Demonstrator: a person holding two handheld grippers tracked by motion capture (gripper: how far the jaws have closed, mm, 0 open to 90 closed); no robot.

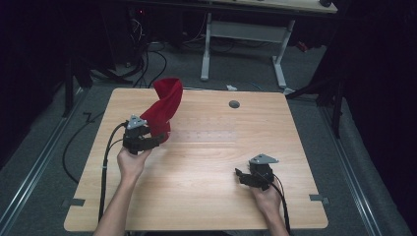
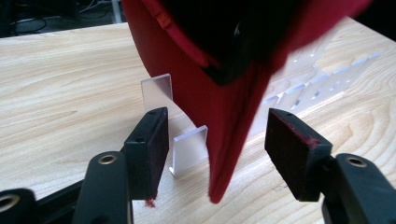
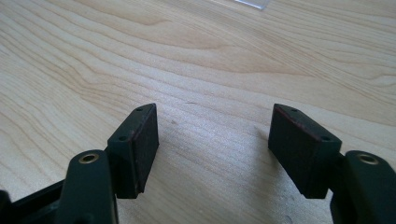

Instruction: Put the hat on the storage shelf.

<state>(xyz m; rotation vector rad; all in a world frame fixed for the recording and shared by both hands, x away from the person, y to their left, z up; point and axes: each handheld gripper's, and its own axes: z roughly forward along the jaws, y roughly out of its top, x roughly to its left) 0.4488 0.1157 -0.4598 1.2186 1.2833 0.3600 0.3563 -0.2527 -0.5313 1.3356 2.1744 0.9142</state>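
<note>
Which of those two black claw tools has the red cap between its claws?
The left gripper, at the table's left. The red cap hangs between its open jaws. The right gripper, also open, has bare wood between its jaws.

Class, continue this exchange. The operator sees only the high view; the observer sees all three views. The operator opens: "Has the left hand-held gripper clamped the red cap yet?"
Observer: No. In the left gripper view the left hand-held gripper has its jaws apart, and the red cap hangs its brim edge between them with a gap on each side.
Operator: Is anything on the table under the cap?
Observer: Yes, small clear upright plates stand on the wood right beside the brim.
Operator: And the right one?
Observer: The right hand-held gripper is open, with bare table between its jaws.
</note>
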